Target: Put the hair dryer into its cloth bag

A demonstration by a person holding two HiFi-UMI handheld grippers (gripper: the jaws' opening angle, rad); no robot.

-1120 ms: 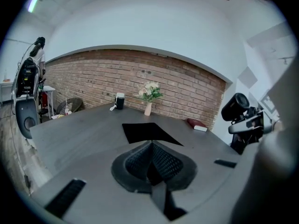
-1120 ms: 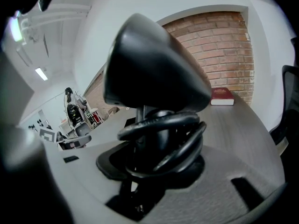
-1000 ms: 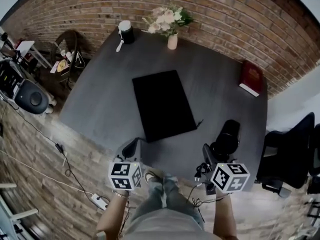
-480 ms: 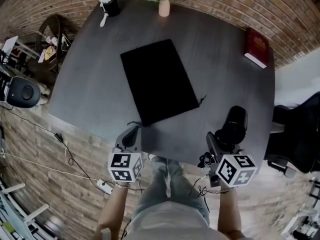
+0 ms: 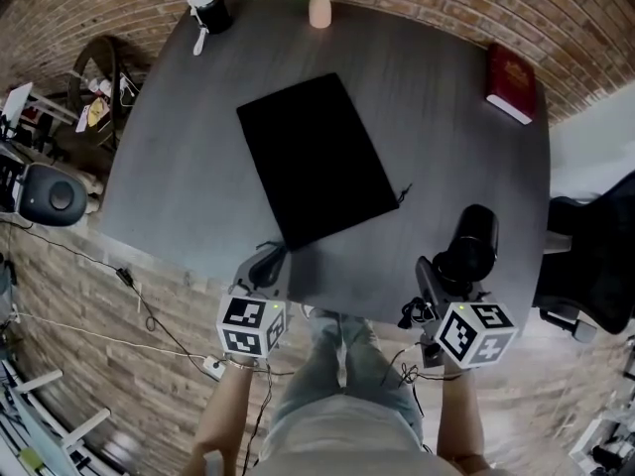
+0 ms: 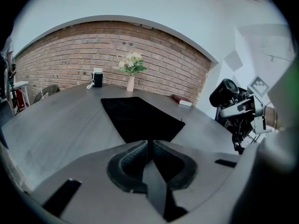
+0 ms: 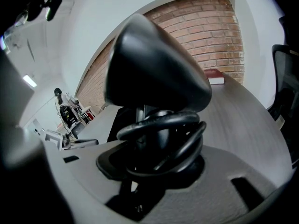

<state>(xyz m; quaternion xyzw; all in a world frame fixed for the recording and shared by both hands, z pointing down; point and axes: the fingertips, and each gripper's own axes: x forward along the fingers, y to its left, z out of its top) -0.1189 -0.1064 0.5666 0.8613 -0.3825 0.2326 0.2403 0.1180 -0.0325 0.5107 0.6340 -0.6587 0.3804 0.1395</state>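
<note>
A flat, rectangular black cloth bag (image 5: 316, 159) lies on the matte grey bench (image 5: 446, 97). At the bag's near corner, the left gripper (image 6: 148, 146) has its ribbed fingers (image 6: 129, 161) pressed together, empty. Right of the bag, the right gripper (image 7: 156, 153) clamps the handle of the smooth, rounded black hair dryer (image 5: 468, 248), which has its cord coiled around it.

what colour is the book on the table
The book is dark red with a pale page edge; it shows best in the head view.

One bench (image 5: 189, 177) carries one black cloth bag (image 5: 316, 157), one red book (image 5: 509, 75), one vase of flowers (image 5: 318, 8) and one small black-and-white container (image 5: 209, 8). Two tongs are in view, the left tongs (image 5: 266, 264) and the right tongs (image 5: 434, 284), and one hair dryer (image 5: 472, 244). One black chair (image 5: 587, 266) too.
</note>
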